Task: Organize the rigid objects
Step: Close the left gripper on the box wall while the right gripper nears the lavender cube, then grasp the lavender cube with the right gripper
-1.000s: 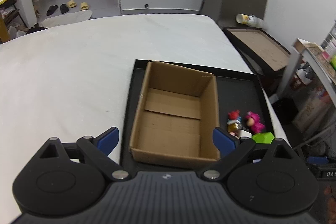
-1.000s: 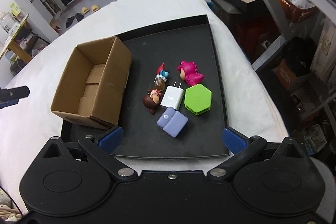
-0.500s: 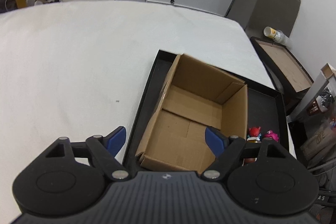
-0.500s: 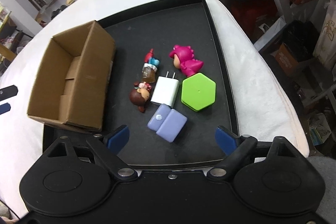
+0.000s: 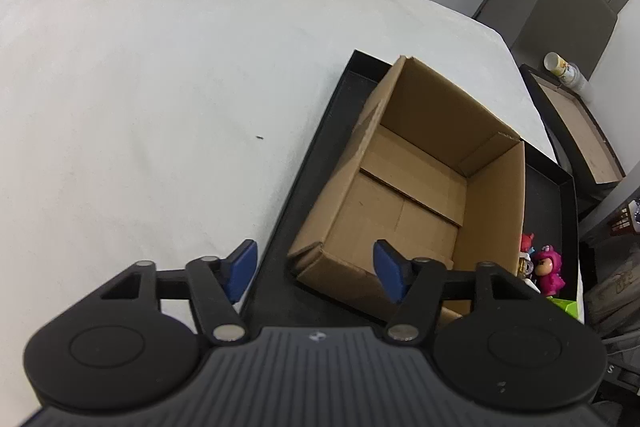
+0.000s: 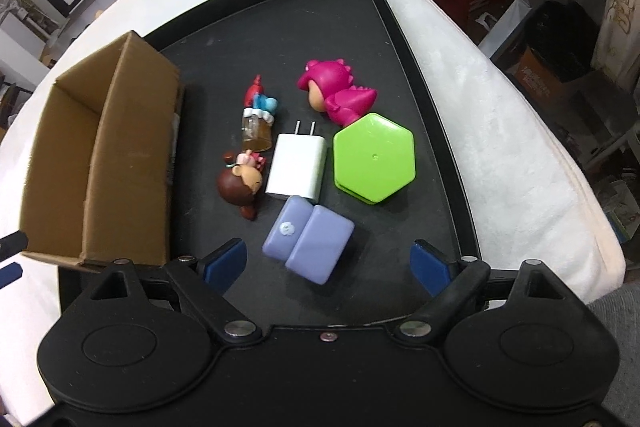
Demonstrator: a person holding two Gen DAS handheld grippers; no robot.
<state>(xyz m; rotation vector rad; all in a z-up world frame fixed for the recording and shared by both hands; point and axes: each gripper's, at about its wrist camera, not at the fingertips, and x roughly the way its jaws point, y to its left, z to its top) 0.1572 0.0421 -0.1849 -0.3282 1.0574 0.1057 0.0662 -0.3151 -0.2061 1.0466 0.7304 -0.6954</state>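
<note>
Left gripper [image 5: 316, 269] fingers, half-spread and just closing, straddled the cardboard box [image 5: 416, 187] corner untouched; right gripper [image 6: 326, 263] fingers gaped wide, empty, around the smooth lilac case [image 6: 310, 243].

Left gripper [image 5: 316, 269] jaws have just been closing, now straddling the cardboard box [image 5: 416, 195] near corner. Right gripper [image 6: 326, 263] lower over the purple case [image 6: 310, 245].

1. No legible words or numbers on any item in either view.
2. Purple case [image 6: 308, 244]: small white smiley-like mark, not text.
3. Bag [image 6: 616, 19] at right edge: scrawled print, unreadable.
</note>
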